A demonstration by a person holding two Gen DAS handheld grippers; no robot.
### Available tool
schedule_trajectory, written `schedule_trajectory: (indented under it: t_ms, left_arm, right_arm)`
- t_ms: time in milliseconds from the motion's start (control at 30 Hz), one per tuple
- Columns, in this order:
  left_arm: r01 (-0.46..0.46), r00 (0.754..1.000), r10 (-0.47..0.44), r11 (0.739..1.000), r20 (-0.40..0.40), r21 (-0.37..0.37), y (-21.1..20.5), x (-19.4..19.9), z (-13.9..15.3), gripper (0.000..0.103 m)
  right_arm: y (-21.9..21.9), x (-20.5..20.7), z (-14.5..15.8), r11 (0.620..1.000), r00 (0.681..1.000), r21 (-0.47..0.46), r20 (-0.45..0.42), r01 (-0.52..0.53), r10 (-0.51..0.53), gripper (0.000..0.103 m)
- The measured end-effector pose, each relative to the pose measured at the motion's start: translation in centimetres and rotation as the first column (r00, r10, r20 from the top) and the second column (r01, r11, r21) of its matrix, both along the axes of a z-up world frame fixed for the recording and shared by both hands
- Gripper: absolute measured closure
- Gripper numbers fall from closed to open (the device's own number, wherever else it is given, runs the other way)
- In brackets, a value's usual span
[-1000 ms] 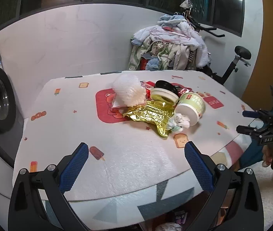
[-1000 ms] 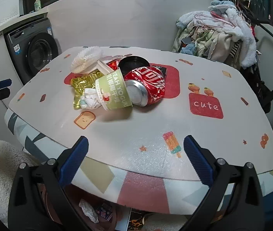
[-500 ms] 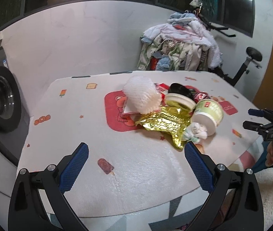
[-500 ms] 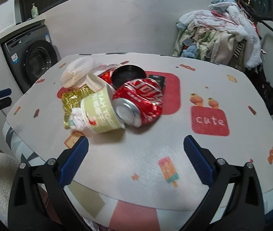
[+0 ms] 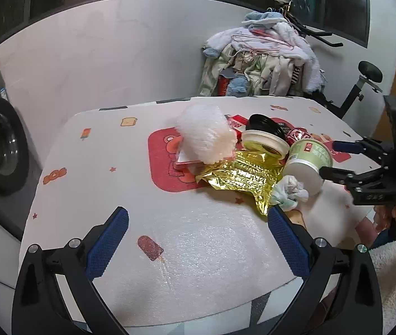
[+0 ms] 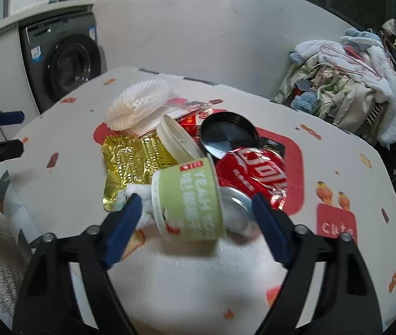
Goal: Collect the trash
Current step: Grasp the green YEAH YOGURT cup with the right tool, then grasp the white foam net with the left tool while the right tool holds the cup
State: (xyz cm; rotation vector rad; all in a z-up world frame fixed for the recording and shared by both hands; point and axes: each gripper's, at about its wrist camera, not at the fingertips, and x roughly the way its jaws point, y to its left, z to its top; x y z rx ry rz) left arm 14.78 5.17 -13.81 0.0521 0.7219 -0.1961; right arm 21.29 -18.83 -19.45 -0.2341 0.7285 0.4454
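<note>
A heap of trash lies on the table: a green yogurt cup [image 6: 189, 201] on its side, a crushed red can [image 6: 253, 173], a gold foil wrapper [image 6: 130, 162], a white foam net [image 6: 139, 103], a black lid [image 6: 227, 136], a cream lid [image 6: 178, 139] and a crumpled tissue [image 5: 288, 192]. My right gripper [image 6: 195, 215] straddles the yogurt cup; its jaws are closing and the pads stand clear of the cup's sides. In the left wrist view that gripper [image 5: 333, 159] sits at the cup [image 5: 308, 162]. My left gripper [image 5: 198, 240] hangs open over bare tablecloth, short of the foil [image 5: 239, 173].
The table [image 5: 198, 273] has a printed cover and a curved near edge. A washing machine [image 6: 69, 67] stands to the left. A pile of clothes [image 6: 346, 75] and an exercise bike [image 5: 365, 83] stand behind. A fluffy white cloth [image 5: 393, 273] lies below the table's right edge.
My right gripper has moved forward to the heap and its jaws have narrowed, with the yogurt cup now between them. The left gripper has drifted a little toward the table.
</note>
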Motion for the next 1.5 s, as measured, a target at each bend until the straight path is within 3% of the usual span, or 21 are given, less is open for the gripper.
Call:
schedule_trajectory:
  t_ms: [67,167,300,467,567,800,1000,1167,1300,1500]
  left_arm:
    - [0.004,1.0,-0.004,1.0,0.0,0.009,-0.3,0.0,-0.1,0.006]
    - [0.016,1.0,-0.016,0.999,0.0,0.031,-0.7,-0.1,-0.2,0.006]
    - [0.035,0.999,-0.035,0.999,-0.009,0.027,-0.7,0.0,-0.1,0.01]
    - [0.03,0.999,-0.032,0.999,-0.04,-0.043,-0.2,0.9,-0.1,0.01]
    - [0.026,0.998,-0.029,0.998,-0.048,-0.062,-0.3,1.5,-0.1,0.011]
    - [0.041,0.996,-0.046,0.997,-0.072,-0.069,-1.4,2.0,-0.6,0.012]
    - [0.043,0.994,-0.051,0.996,-0.097,-0.079,-1.9,3.2,-0.9,0.012]
    - [0.009,0.994,-0.024,0.991,-0.108,-0.135,-1.6,6.5,-0.4,0.012]
    - [-0.046,0.99,0.019,0.98,-0.138,-0.194,-1.0,11.9,0.3,0.012]
    - [-0.13,0.962,0.054,0.951,-0.266,-0.28,-0.9,19.5,-1.3,0.015]
  right_arm:
    - [0.7,0.7,-0.4,1.0,1.0,-0.014,-0.006,0.002,-0.002,0.027]
    - [1.7,1.3,-1.1,0.998,1.0,-0.056,-0.023,-0.004,0.003,0.047]
    - [0.8,0.3,0.0,1.0,1.0,0.003,-0.01,-0.014,0.014,0.047]
    - [-2.4,-1.8,2.7,0.989,1.0,0.147,0.021,-0.014,0.012,0.047]
    - [-3.8,-2.2,3.3,0.986,1.0,0.168,0.026,0.003,-0.008,0.047]
    - [-8.9,-2.9,4.1,0.952,0.985,0.267,0.051,0.146,-0.165,0.047]
    - [-12.7,-2.8,3.0,0.915,0.963,0.313,-0.001,0.255,-0.268,0.048]
    - [-12.9,-3.0,2.1,0.922,0.956,0.265,0.002,0.281,-0.292,0.048]
    - [-13.1,-2.9,1.7,0.92,0.953,0.258,-0.005,0.295,-0.304,0.048]
    - [-12.9,-3.4,1.4,0.928,0.957,0.242,-0.001,0.282,-0.29,0.048]
